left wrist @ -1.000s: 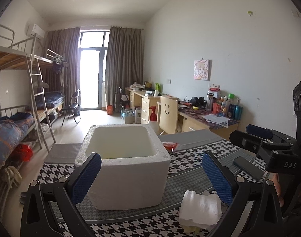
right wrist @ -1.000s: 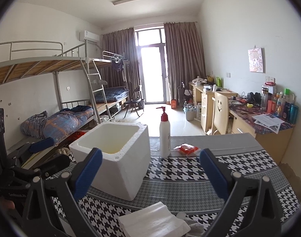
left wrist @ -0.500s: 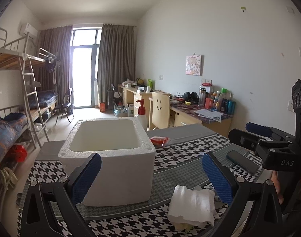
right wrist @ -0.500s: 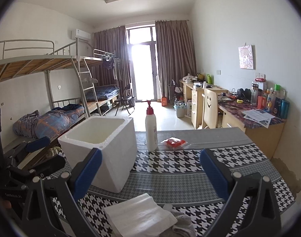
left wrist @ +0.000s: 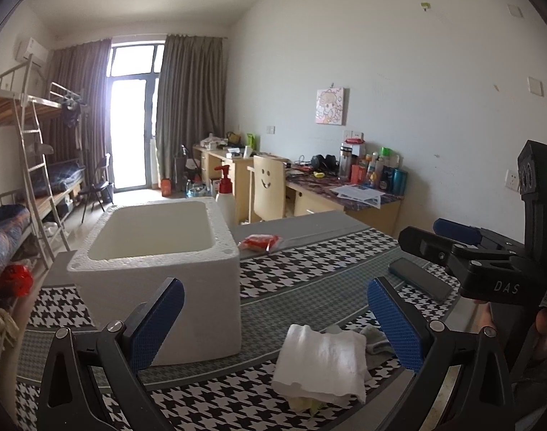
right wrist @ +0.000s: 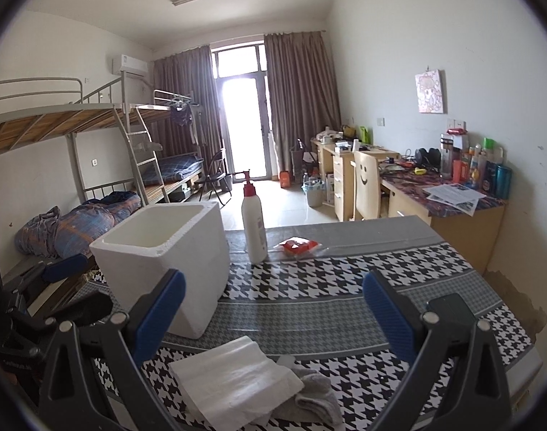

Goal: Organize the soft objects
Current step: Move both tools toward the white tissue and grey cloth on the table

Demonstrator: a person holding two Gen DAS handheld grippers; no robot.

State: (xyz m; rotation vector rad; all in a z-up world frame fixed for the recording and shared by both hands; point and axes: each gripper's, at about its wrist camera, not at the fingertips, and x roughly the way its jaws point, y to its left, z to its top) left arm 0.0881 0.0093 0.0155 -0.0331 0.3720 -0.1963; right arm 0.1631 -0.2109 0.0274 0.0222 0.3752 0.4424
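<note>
Left wrist view: "DAS" reads on the right gripper (left wrist: pixel 453 237) body at frame right; left gripper (left wrist: pixel 273 319) fingers spread wide, holding nothing, right gripper (right wrist: pixel 273 309) likewise spread and empty. Houndstooth tablecloth (right wrist: pixel 345 276) covers the table in a dorm room with bunk beds (right wrist: pixel 76 125) and desks (right wrist: pixel 435 194); white folded towel (left wrist: pixel 322 362) lies just right of the foam box (left wrist: pixel 158 251), near edge. Grey cloth (right wrist: pixel 309 395) is mostly hidden under the towel; the red packet (right wrist: pixel 298 246) label is unreadable.
</note>
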